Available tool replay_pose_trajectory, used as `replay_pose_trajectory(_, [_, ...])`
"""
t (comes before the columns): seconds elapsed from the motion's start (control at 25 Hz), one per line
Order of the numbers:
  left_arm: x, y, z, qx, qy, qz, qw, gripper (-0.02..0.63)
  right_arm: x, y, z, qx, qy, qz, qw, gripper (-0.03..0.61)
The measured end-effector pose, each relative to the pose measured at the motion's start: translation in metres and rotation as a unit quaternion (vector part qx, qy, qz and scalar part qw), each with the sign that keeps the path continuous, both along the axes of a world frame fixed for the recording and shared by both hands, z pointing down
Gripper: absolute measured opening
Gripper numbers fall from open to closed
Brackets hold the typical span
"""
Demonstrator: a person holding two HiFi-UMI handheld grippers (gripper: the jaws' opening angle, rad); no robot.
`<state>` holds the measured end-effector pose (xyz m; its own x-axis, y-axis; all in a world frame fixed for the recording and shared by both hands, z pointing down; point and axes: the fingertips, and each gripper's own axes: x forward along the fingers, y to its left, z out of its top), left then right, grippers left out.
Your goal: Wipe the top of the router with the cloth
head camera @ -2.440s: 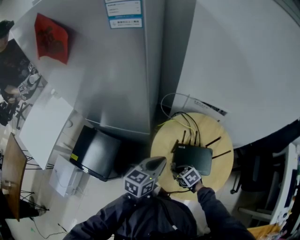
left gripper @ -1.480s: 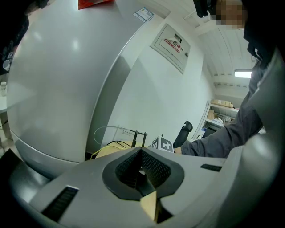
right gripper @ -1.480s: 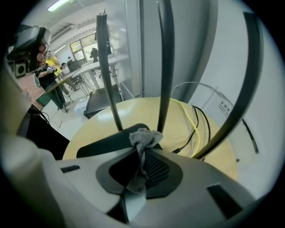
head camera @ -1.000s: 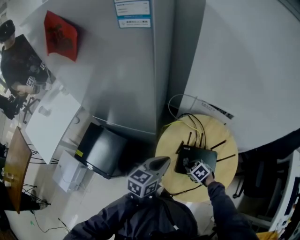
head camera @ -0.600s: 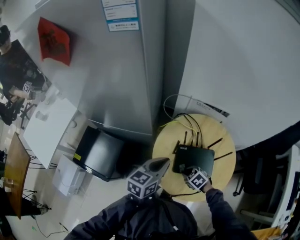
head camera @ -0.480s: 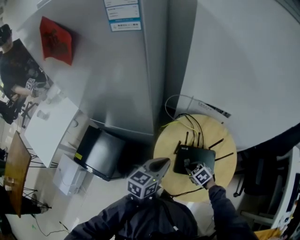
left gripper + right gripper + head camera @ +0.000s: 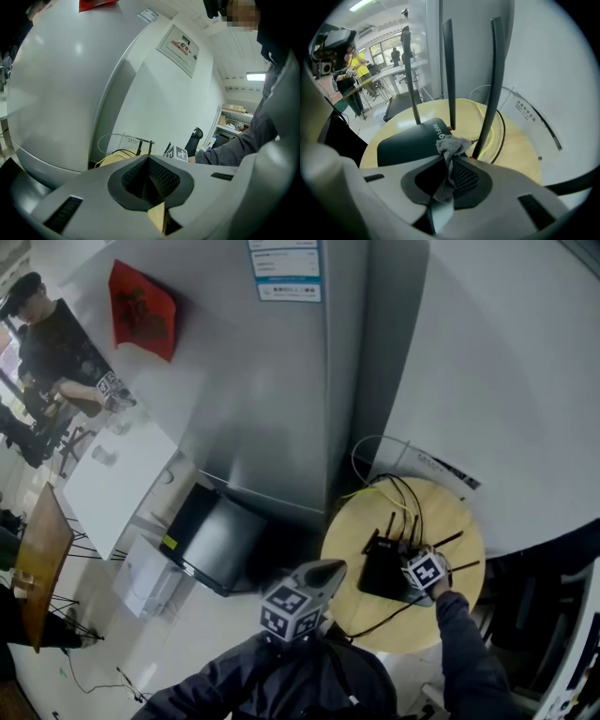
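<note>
Your right gripper (image 7: 449,174) pinches the cloth (image 7: 451,146) at the antenna edge of the router (image 7: 405,140), mid-tabletop (image 7: 513,147), so wiping looks under way with most of the top left, while your left gripper (image 7: 149,180) hangs aside, pressed together, empty.

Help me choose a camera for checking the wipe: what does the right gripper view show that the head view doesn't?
Only the right gripper view shows the grey cloth pinched in the right gripper, with its free end on the router beside the upright antennas. Only the head view shows the left gripper, held off the table near the person's body, and the tall grey cabinet. Both show the router, the round wooden table and the yellow cable.
</note>
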<state>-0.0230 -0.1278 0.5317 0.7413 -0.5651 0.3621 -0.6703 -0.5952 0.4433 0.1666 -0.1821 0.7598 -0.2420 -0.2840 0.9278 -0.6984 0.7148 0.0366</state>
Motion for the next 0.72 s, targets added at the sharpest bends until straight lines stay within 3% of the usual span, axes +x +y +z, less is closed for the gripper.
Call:
replay_pose_trajectory(0.36, [0.004,-0.003,-0.002,0.001,-0.001,0.000,1.0000,0.002,-0.003,0.010,0.005,-0.013,0.012,-0.037,0.999,0.071])
replay_pose_trajectory(0.72, [0.020,0.004,-0.004,0.005,0.005,0.022,0.9997,0.002,-0.020,0.076,0.003,-0.033,-0.031,-0.041,0.998,0.071])
